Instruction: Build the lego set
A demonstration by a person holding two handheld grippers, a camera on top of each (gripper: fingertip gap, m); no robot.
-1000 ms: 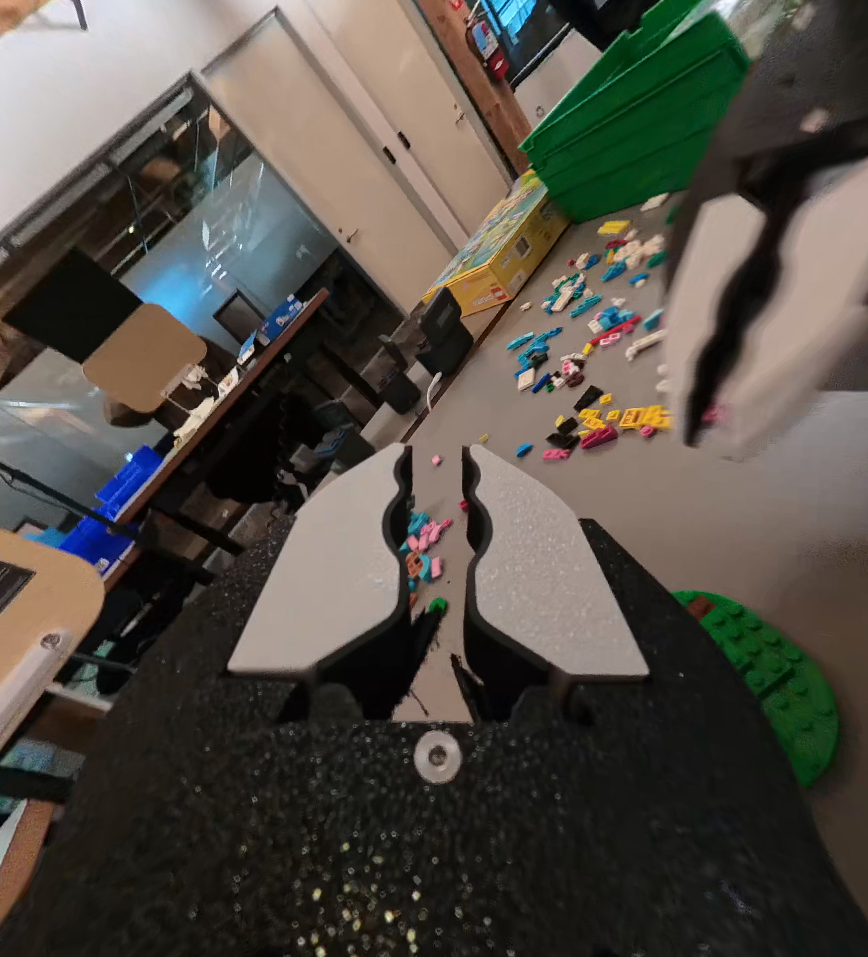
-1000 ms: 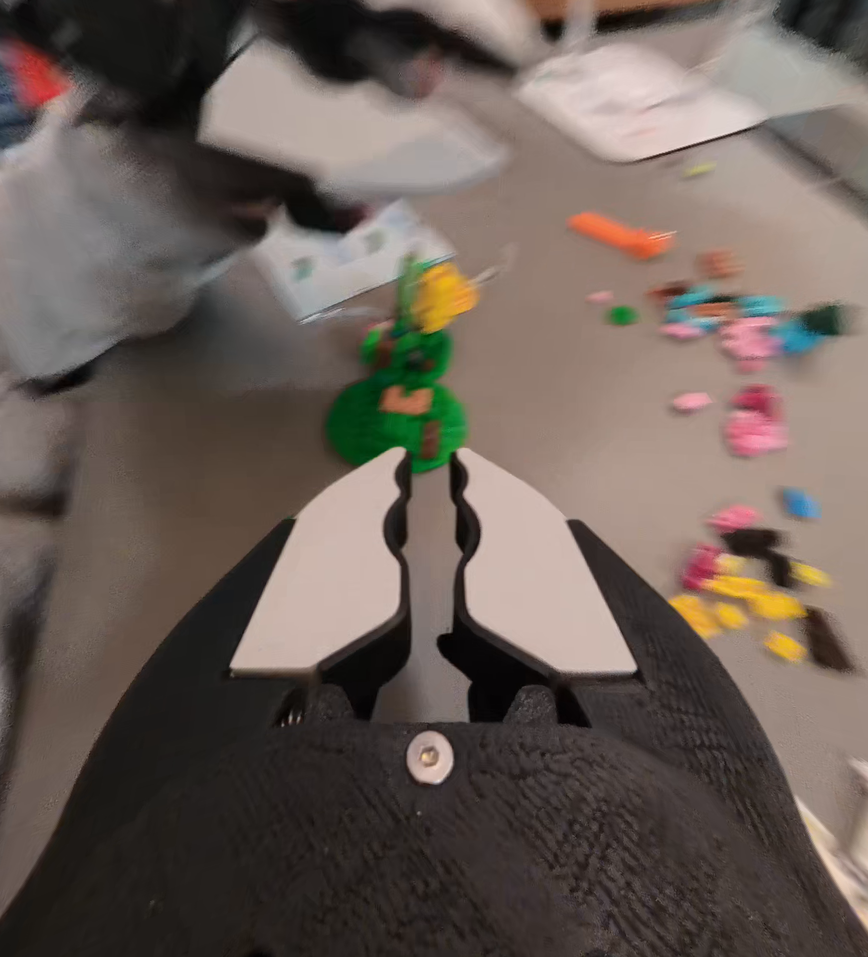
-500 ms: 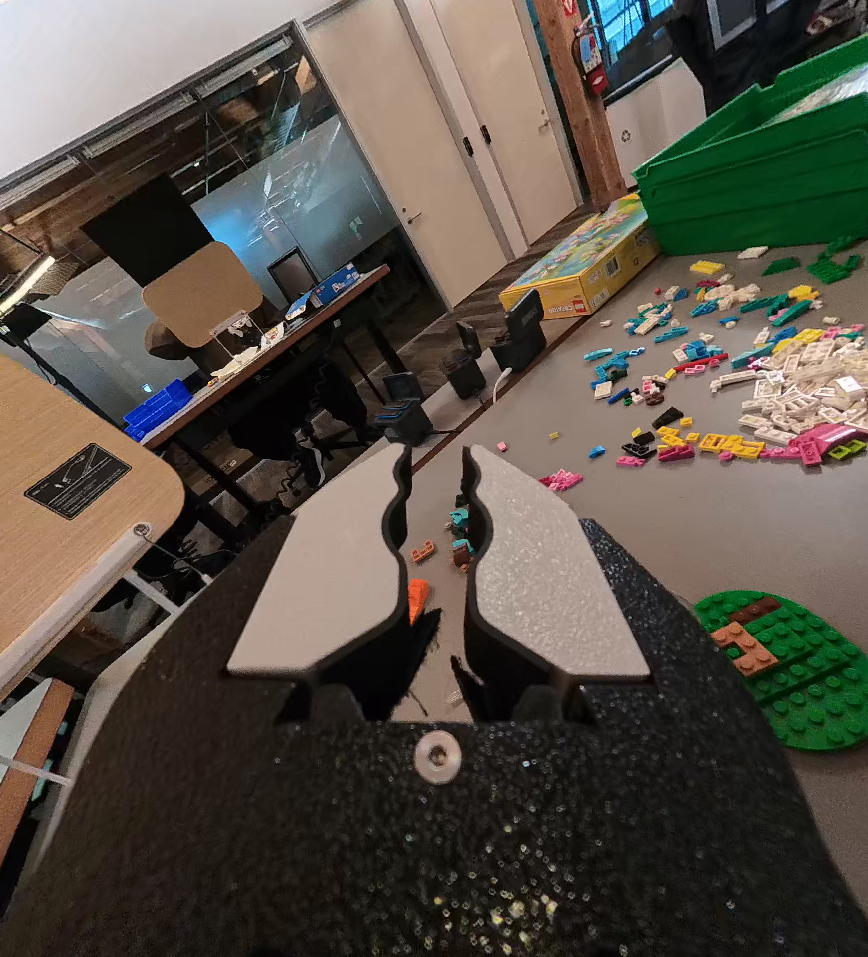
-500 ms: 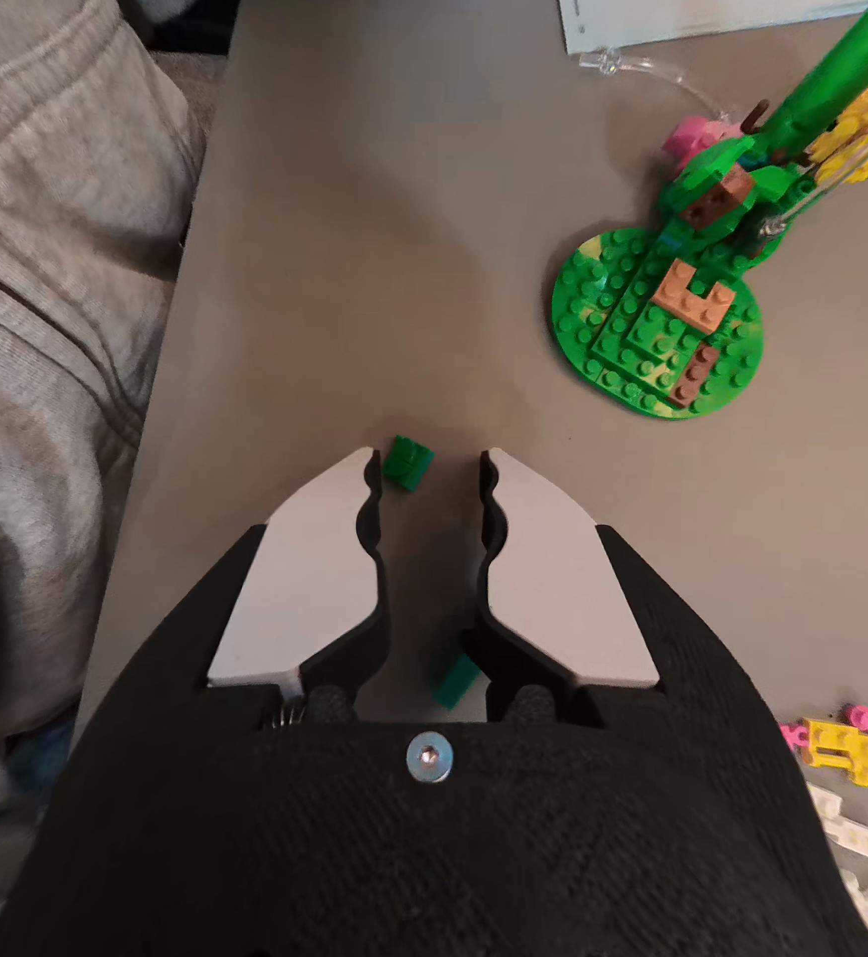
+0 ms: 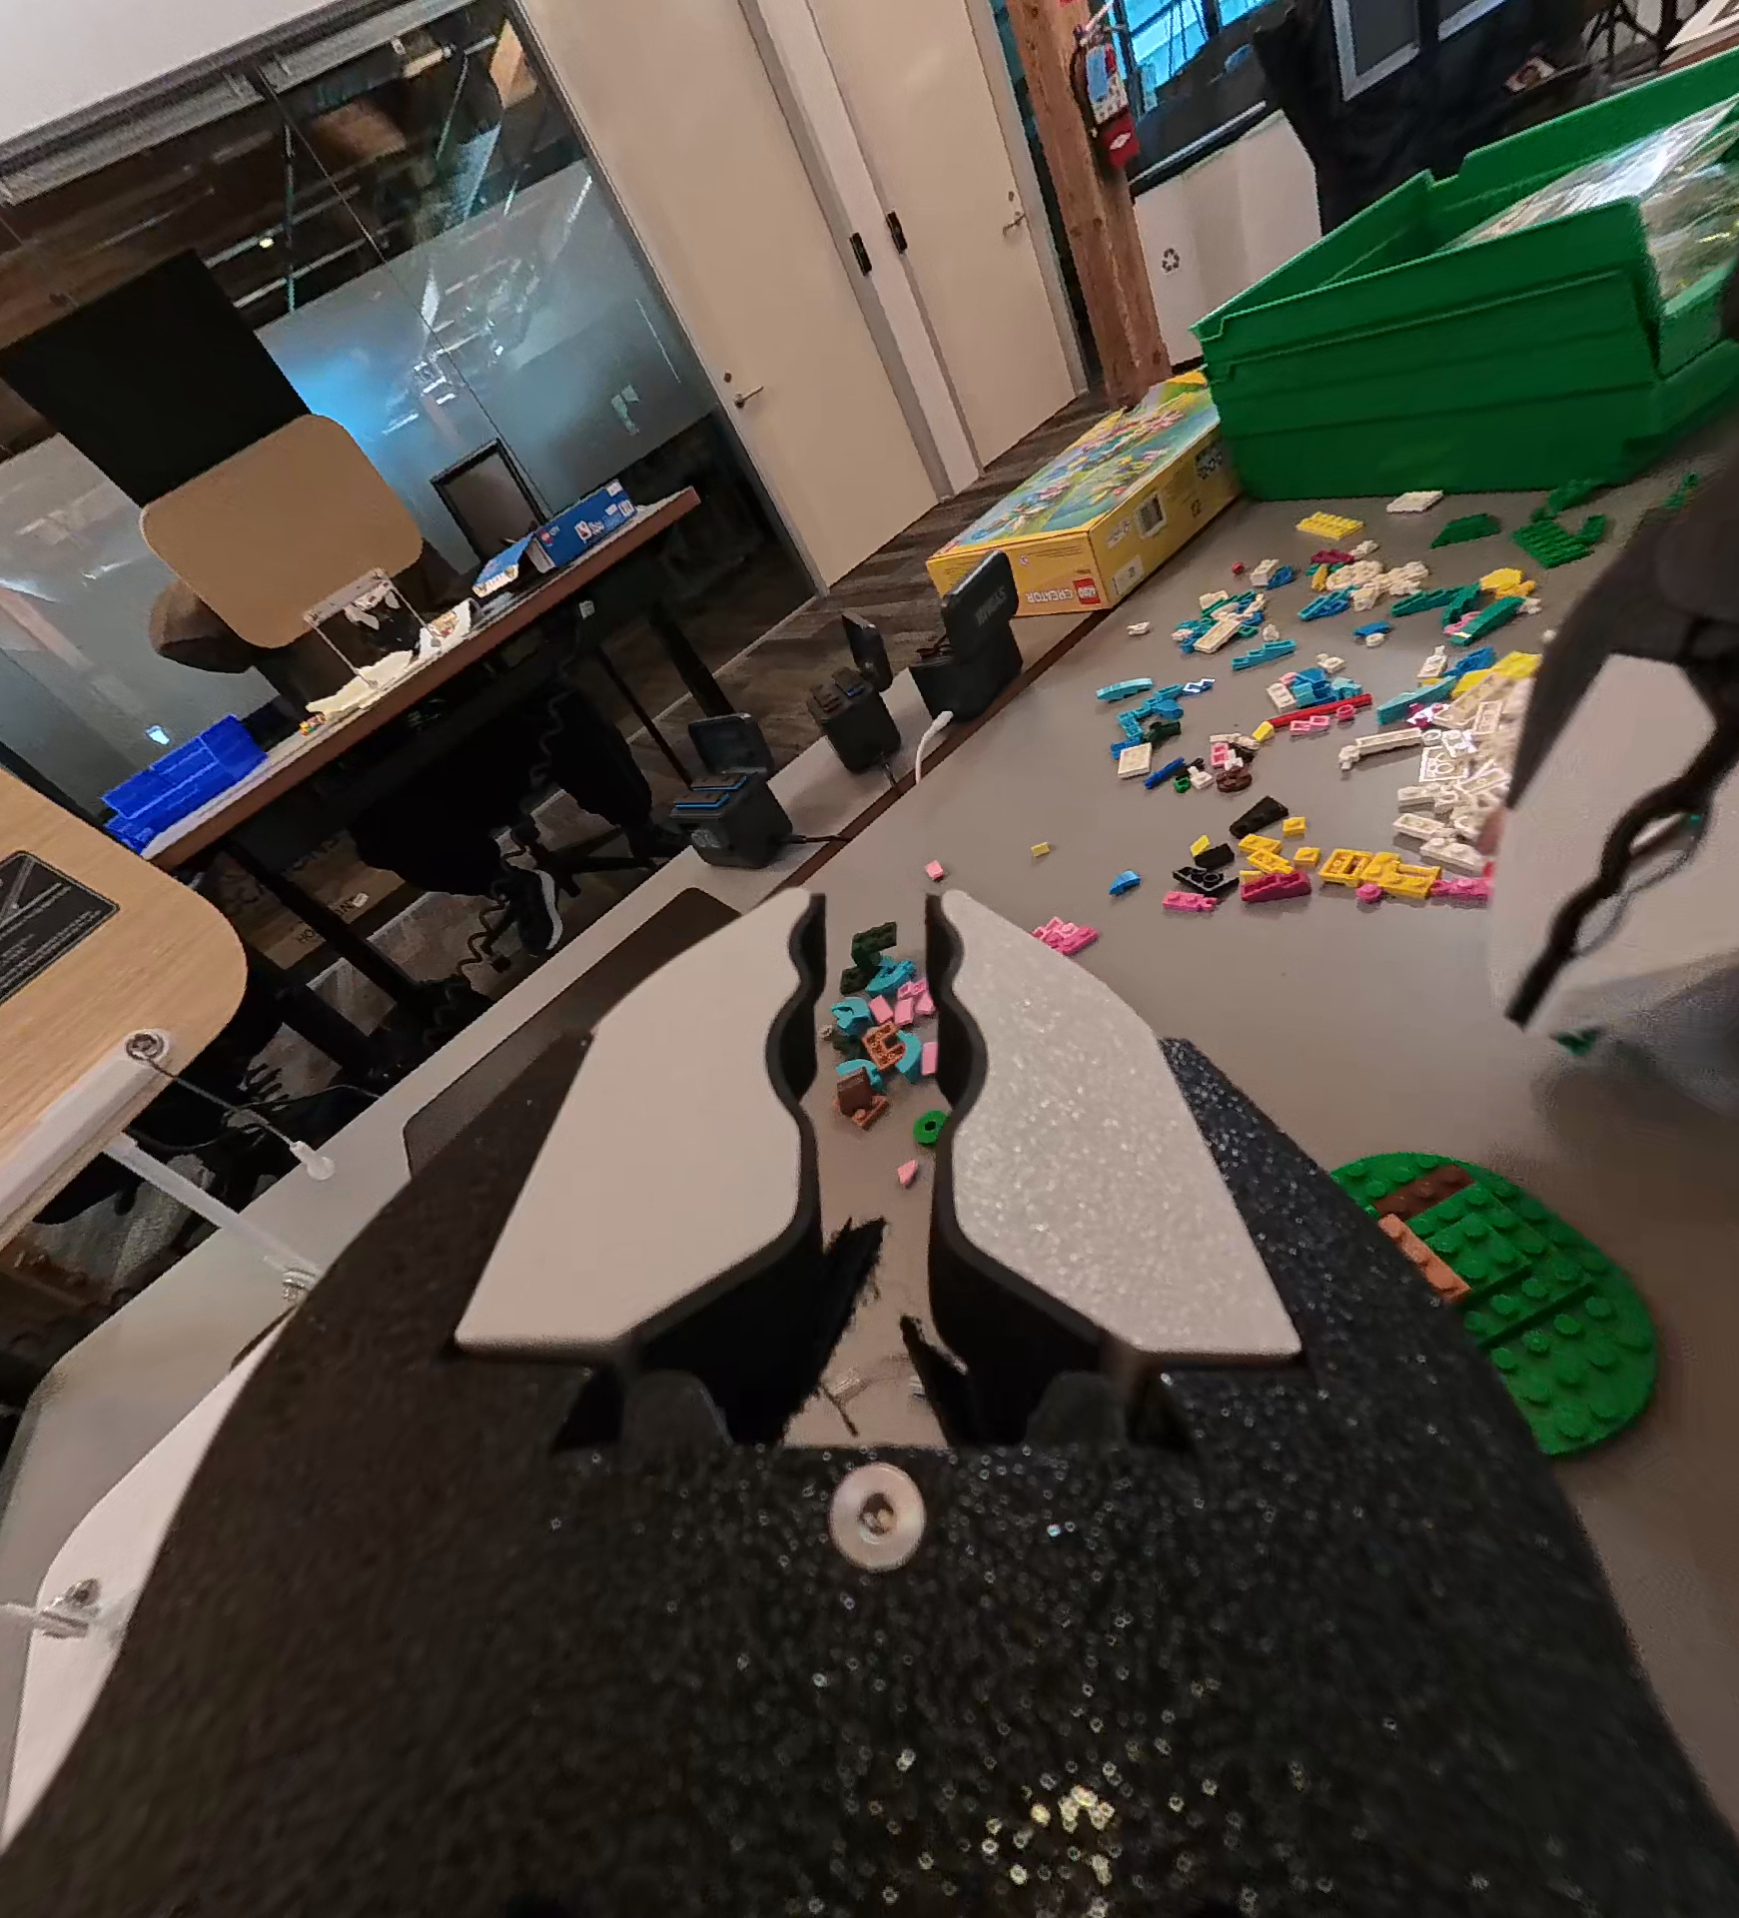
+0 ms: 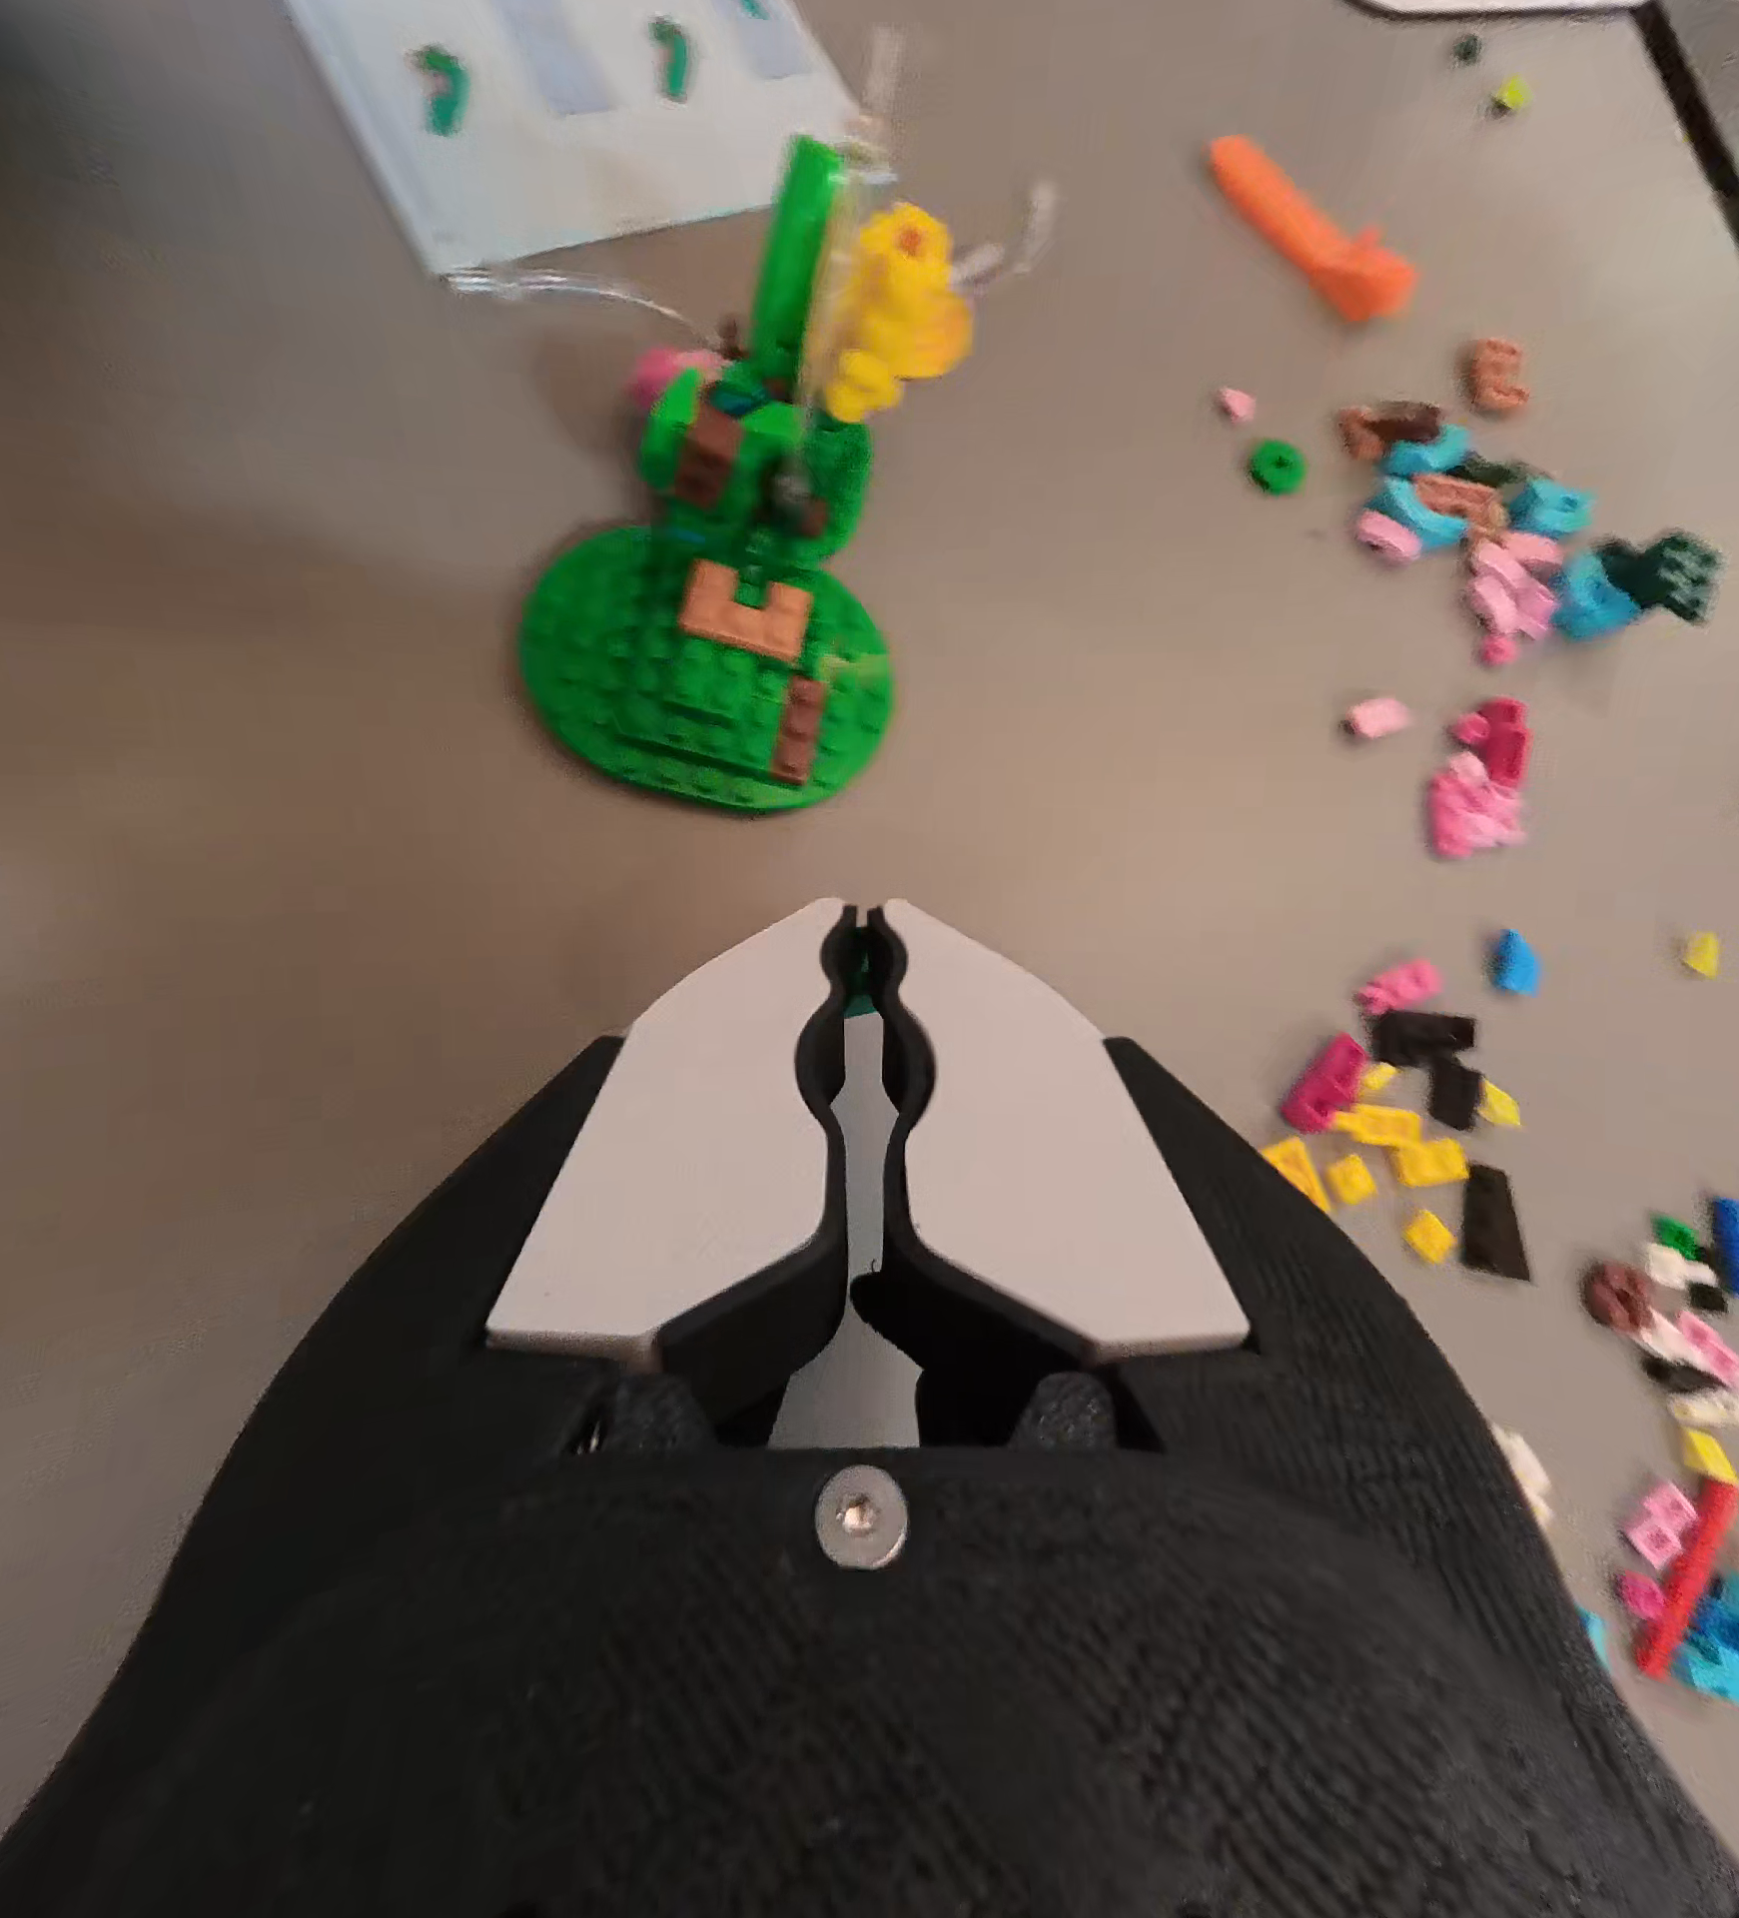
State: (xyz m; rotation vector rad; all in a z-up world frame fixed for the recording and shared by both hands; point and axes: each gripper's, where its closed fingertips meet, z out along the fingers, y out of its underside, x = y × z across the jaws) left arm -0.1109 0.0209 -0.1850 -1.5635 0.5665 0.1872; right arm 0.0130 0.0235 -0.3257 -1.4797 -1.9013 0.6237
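Fingertips of the right gripper are pinched nearly together on a small green brick, near the round green baseplate. The left gripper hangs parted, holding nothing, above scattered bricks.

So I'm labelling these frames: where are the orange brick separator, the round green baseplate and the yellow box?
orange brick separator (image 6: 1306, 239): right wrist view, mid-handle.
round green baseplate (image 6: 595, 664): right wrist view, bare left studs.
yellow box (image 5: 1083, 586): left wrist view, front side.
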